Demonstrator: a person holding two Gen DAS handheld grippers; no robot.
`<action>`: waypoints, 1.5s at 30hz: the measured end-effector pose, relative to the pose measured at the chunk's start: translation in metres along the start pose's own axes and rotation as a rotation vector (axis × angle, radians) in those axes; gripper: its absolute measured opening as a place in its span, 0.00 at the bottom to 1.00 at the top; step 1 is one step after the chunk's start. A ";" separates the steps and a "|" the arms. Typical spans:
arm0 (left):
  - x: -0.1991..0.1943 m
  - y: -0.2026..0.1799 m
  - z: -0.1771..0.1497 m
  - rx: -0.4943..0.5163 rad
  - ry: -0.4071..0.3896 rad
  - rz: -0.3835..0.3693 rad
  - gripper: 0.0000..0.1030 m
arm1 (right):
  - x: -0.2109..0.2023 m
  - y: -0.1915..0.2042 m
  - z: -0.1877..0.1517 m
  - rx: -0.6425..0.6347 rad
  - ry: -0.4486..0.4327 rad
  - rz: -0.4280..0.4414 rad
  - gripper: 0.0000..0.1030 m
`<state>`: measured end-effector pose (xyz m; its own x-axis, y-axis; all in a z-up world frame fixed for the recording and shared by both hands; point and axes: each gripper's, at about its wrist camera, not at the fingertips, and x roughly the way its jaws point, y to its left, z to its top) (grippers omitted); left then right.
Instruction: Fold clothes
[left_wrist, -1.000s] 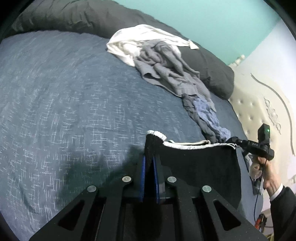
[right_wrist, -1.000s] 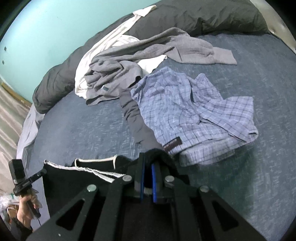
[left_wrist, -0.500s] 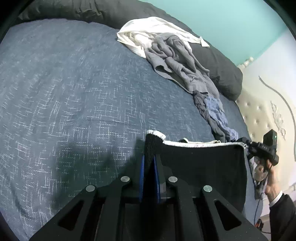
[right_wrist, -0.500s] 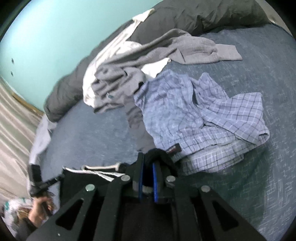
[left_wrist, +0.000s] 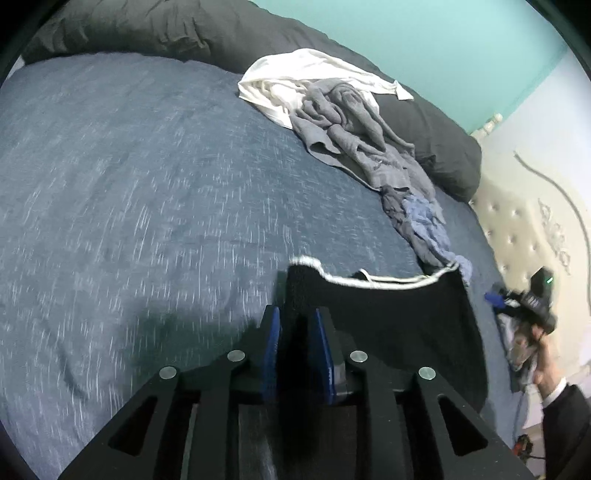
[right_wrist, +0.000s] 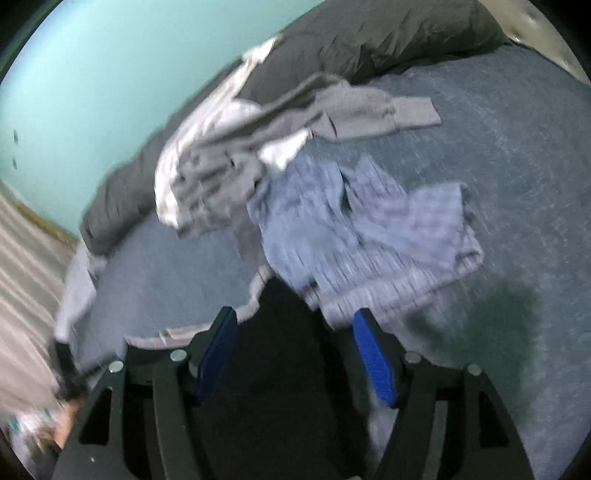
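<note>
- L gripper (left_wrist: 295, 325): my jaws are opening, and the black garment (left_wrist: 391, 325) runs up between the blue pads (left_wrist: 272, 350). Gap small; cannot tell if the pads press on it. I'd say the corner is being let go.
- R gripper (right_wrist: 293, 350): jaws opening, already wide; black cloth lies between the pads, neither pad touching it. From the L view it sits off to the right, clear of the garment edge.
- Black garment: near edge of the bed (left_wrist: 129, 184), white-trimmed waistband (left_wrist: 369, 282) stretched across and facing the far side, prob. laid flat for folding.
- Checked blue shirt (right_wrist: 365, 236): just beyond the garment, crumpled; waiting its turn, I judge.
- Grey top (right_wrist: 332, 110) and white top (left_wrist: 295, 77): heaped toward the far edge, against the dark duvet roll (left_wrist: 166, 33).
</note>
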<state>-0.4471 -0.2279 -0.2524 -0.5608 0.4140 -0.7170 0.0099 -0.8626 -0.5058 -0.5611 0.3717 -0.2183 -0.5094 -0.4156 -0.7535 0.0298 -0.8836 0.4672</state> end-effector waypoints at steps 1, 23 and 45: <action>-0.004 -0.001 -0.006 0.005 0.010 -0.012 0.25 | 0.001 -0.001 -0.009 -0.021 0.029 -0.014 0.66; -0.070 -0.008 -0.168 -0.075 0.169 -0.091 0.44 | -0.061 -0.025 -0.170 -0.041 0.204 0.021 0.66; -0.069 -0.015 -0.180 -0.105 0.126 -0.118 0.07 | -0.098 0.000 -0.169 -0.072 0.100 0.003 0.06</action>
<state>-0.2598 -0.1913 -0.2815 -0.4552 0.5491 -0.7009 0.0399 -0.7739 -0.6321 -0.3659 0.3763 -0.2226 -0.4209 -0.4349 -0.7960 0.0950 -0.8939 0.4382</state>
